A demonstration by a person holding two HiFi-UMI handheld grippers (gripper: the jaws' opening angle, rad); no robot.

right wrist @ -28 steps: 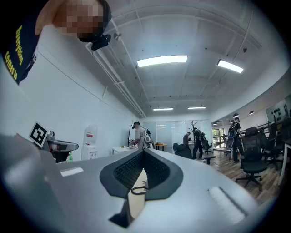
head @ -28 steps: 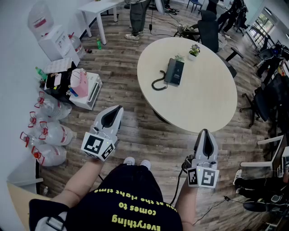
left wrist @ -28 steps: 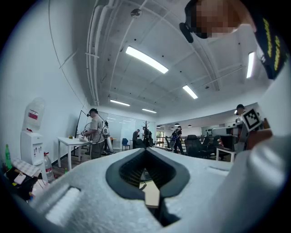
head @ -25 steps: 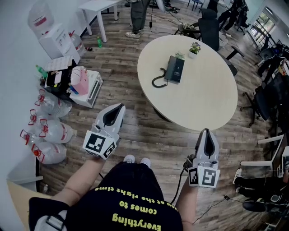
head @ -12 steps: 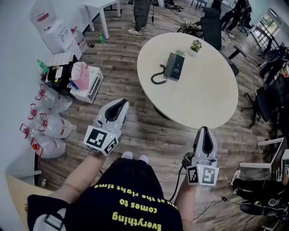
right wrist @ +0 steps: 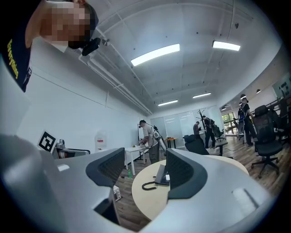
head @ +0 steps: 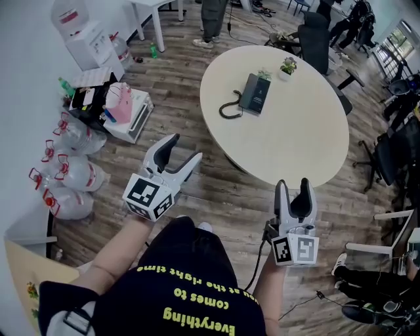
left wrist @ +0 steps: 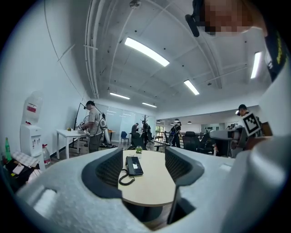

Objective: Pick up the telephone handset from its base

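Note:
The dark telephone lies on the far left part of the round table, its handset resting on the base and a coiled cord trailing off its near end. It also shows far ahead as the telephone and the telephone. My left gripper hovers over the floor short of the table, its jaws opening with nothing between them. My right gripper is near the table's front edge, its jaws opening too and empty.
Two small potted plants stand beyond the phone. A water dispenser, a cluttered low stand and several water bottles line the left wall. Office chairs ring the far right. A person stands by a white table.
Both grippers' jaws have gone from shut to wide apart. Both hands have edged a little forward toward the table.

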